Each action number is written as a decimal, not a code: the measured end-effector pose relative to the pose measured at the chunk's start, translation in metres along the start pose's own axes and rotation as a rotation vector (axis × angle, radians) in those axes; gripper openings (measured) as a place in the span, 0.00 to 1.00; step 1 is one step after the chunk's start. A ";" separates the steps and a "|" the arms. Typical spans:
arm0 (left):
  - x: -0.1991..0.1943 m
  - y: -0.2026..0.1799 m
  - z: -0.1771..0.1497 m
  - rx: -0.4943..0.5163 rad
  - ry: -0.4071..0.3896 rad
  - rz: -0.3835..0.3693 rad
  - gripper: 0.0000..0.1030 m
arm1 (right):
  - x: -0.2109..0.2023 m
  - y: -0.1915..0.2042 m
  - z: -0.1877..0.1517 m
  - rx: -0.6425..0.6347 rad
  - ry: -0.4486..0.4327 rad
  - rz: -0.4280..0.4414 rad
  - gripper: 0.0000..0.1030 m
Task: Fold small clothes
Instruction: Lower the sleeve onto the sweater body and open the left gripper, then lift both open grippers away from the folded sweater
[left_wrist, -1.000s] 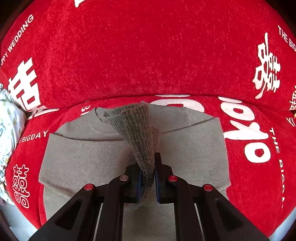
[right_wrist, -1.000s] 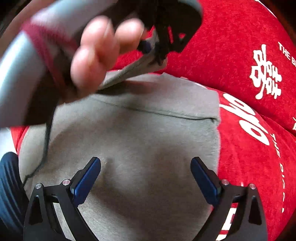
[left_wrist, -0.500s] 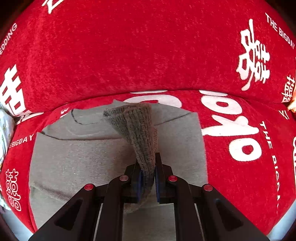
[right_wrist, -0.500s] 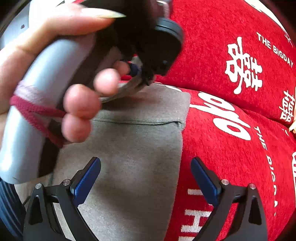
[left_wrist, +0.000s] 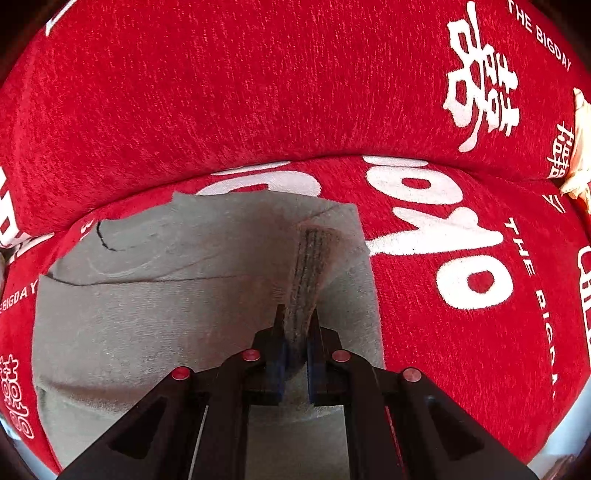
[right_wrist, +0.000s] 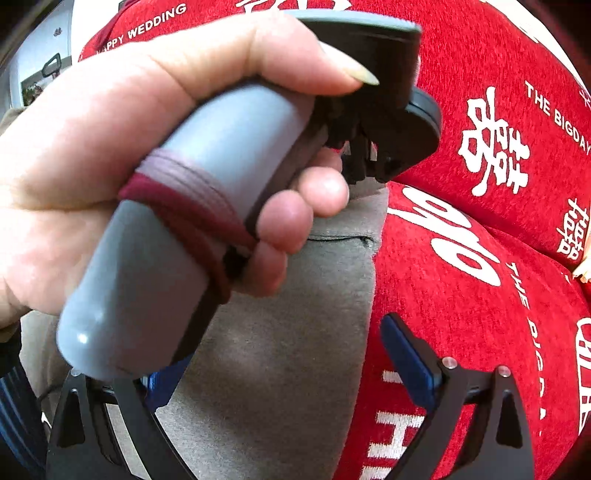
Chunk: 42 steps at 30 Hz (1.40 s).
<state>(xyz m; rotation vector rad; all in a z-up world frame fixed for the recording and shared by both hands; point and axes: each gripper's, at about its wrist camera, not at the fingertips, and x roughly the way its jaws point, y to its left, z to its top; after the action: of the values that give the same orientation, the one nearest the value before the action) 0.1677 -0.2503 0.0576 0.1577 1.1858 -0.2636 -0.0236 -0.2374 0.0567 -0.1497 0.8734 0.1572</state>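
Note:
A grey garment (left_wrist: 155, 317) lies spread on a red sofa seat. My left gripper (left_wrist: 295, 350) is shut on its ribbed knit cuff (left_wrist: 310, 266), which drapes from the jaws down toward the garment's right edge. In the right wrist view the same grey garment (right_wrist: 280, 354) lies below, and a hand (right_wrist: 110, 147) holding the grey handle of the left gripper fills the upper left. My right gripper (right_wrist: 288, 365) hangs open above the garment's right edge with nothing between its blue pads (right_wrist: 406, 358); its left finger is partly hidden behind the handle.
The red sofa cover (left_wrist: 461, 332) with white lettering extends right of the garment, and the red backrest (left_wrist: 240, 85) rises behind it. A pale cloth (left_wrist: 580, 147) sits at the far right edge. A dark blue striped fabric (right_wrist: 14, 413) shows at the lower left.
The left gripper has carried the ribbed cuff to the right and lower, so the cuff now lies near the garment's right edge. In the right wrist view the hand and handle have moved closer.

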 end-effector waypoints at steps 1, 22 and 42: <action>0.001 0.000 0.000 0.002 -0.001 -0.001 0.09 | 0.000 0.001 0.000 -0.002 -0.001 -0.001 0.96; -0.002 0.010 -0.017 0.054 0.013 -0.145 0.10 | 0.001 0.004 -0.003 -0.029 0.010 0.004 0.96; -0.032 0.140 -0.059 -0.142 -0.145 -0.161 0.74 | 0.008 -0.018 0.004 0.051 -0.070 -0.033 0.96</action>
<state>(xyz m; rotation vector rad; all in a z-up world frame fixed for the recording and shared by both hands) 0.1439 -0.0970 0.0632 -0.0810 1.0701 -0.3254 -0.0124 -0.2538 0.0541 -0.1102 0.8038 0.1085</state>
